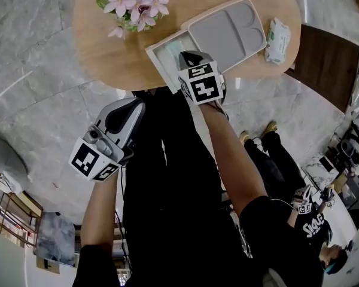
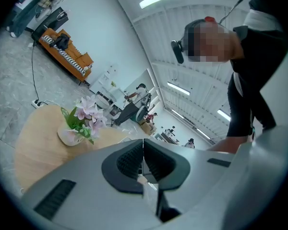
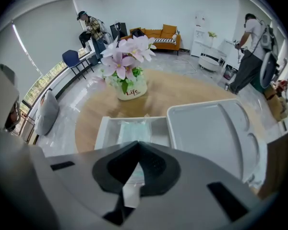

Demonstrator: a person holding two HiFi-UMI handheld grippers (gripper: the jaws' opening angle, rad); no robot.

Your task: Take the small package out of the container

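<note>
A pale rectangular container (image 1: 161, 55) lies on the round wooden table (image 1: 102, 46), its grey lid (image 1: 227, 31) slid off to the right. Inside it lies a small greenish package (image 3: 134, 131). My right gripper (image 3: 138, 146) sits at the container's near end (image 3: 104, 128), and the package's near edge runs in between its closed tips. In the head view the right gripper (image 1: 190, 58) covers that end of the box. My left gripper (image 1: 136, 104) hangs off the table at the lower left, shut (image 2: 143, 150) with nothing in it.
A vase of pink flowers (image 1: 136, 5) stands at the table's far left, close behind the container (image 3: 127, 87). A wipes pack (image 1: 278, 39) lies at the table's right edge. A dark bench (image 1: 329, 64) and another person (image 1: 305, 220) are to the right on the marble floor.
</note>
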